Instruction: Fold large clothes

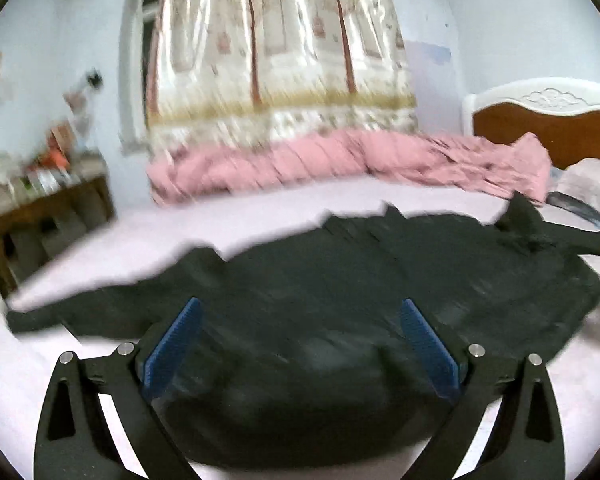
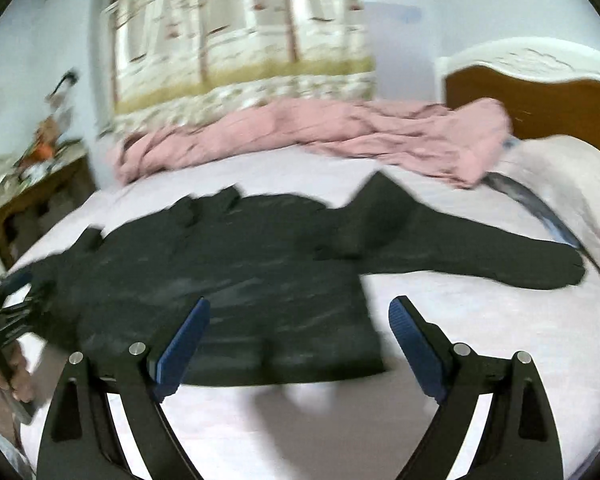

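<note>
A large black long-sleeved garment (image 1: 340,288) lies spread on the pale bed sheet (image 1: 100,252). In the right wrist view the same garment (image 2: 228,272) has one sleeve (image 2: 500,256) stretched out to the right. My left gripper (image 1: 300,312) hovers above the garment's near edge, jaws wide apart, nothing between the blue pads (image 1: 172,352). My right gripper (image 2: 300,312) is open too, above the garment's near right corner and hem, with nothing held. At the left edge of the right wrist view, a hand (image 2: 8,372) holds the left gripper's dark, blurred body.
A crumpled pink blanket (image 1: 340,160) runs along the far side of the bed. A white and brown headboard (image 1: 548,120) stands at the right, with a pillow (image 2: 572,184) below it. A cluttered wooden table (image 1: 40,208) is at the left. A patterned curtain (image 1: 276,48) hangs behind.
</note>
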Motion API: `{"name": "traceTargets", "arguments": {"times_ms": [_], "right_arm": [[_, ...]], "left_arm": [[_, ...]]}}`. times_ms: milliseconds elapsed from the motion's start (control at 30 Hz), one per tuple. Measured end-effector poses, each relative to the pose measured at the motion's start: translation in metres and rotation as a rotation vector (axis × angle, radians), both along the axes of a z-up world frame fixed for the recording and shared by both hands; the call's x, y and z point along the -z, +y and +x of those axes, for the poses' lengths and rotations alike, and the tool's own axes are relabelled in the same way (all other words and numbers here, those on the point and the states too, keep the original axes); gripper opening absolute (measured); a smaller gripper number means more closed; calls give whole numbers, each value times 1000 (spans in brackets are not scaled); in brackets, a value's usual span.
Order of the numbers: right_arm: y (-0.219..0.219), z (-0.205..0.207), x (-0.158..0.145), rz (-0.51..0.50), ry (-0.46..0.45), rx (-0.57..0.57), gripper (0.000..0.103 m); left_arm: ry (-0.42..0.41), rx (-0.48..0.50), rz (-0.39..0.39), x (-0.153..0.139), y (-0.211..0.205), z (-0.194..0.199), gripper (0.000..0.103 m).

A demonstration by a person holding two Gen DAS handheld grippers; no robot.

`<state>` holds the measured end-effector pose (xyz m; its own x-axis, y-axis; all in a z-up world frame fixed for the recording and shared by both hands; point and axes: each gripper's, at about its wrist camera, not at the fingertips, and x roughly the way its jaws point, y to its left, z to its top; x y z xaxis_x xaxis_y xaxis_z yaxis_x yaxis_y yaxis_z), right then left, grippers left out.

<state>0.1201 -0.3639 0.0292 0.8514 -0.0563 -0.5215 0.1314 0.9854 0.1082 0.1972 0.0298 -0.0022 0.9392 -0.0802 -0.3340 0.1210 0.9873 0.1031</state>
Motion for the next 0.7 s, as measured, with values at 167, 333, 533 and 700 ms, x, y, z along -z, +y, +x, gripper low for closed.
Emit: {"name": "traceTargets", "arguments": {"times_ms": [167,333,533,700], "right_arm": [[-77,5,6,177,63,134,92],[-139,41,52,331,261,208,92],[-204,58,78,428,222,340,90],[-252,65,95,473,147,441,89]], "left_arm": [[-62,-82,-83,-24,52,22,99],[-67,-151,-137,5,78,36,99],[-47,-182,-190,31,91,32,99],[-2,-200,-172,37,87,38,100]]}}
